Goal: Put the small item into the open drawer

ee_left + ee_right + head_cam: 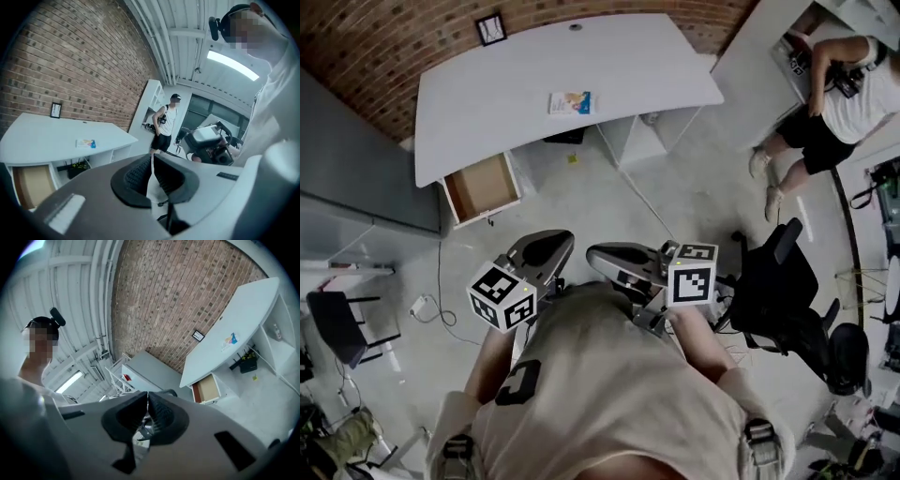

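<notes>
The small item, a flat colourful packet (572, 103) (86, 143) (229, 340), lies on the white curved desk (487, 94), far ahead of me. Under the desk's left end the drawer (483, 187) (207, 388) stands pulled open, its wooden inside showing nothing in it. Both grippers are held close against the person's chest, well short of the desk. My left gripper (546, 249) (151, 157) is shut with nothing between its ribbed pads. My right gripper (614, 259) (147, 394) is shut too and holds nothing.
A small framed picture (491, 29) stands at the desk's back edge. A grey cabinet (356, 169) flanks the drawer on the left. A black office chair (783, 291) stands close at my right. Another person (834, 84) stands at the far right. A cable (441, 300) trails on the floor.
</notes>
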The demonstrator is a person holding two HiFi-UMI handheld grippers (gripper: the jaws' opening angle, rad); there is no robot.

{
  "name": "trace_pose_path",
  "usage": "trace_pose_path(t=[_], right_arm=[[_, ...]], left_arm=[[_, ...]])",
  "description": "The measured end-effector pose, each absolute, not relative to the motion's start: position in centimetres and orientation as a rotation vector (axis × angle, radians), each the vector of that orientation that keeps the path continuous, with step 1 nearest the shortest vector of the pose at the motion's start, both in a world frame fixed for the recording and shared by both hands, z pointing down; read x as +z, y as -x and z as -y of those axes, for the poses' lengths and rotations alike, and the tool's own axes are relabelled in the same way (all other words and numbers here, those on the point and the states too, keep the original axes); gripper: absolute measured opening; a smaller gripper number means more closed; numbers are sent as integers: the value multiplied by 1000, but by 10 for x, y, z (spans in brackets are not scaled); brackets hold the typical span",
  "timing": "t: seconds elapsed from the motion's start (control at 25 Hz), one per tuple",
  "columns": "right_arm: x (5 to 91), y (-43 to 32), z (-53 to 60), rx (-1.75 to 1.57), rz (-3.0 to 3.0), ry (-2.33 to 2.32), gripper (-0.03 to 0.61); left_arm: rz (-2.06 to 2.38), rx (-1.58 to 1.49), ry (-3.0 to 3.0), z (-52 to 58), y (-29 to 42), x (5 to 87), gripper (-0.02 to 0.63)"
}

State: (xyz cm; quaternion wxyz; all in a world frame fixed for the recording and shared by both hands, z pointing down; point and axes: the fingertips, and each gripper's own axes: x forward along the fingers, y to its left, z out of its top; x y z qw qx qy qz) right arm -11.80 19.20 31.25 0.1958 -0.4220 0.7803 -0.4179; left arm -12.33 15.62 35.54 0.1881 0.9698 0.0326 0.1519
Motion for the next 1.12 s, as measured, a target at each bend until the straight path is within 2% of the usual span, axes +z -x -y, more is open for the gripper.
trace_pose_path(t=[0.44,1.0,1.12], right_arm=[[314,-15,-230,-1087,-2075,1314,5],[336,-115,-259,-1104,-2085,1322,5],[337,-122,-255,-1141,-2118,1268,4]], left_arm=[[-294,502,-2761,-205,-23,350,17],[-202,574,-2754,-222,-111,369,17],[-90,595,-2732,-213,-108,373,17]])
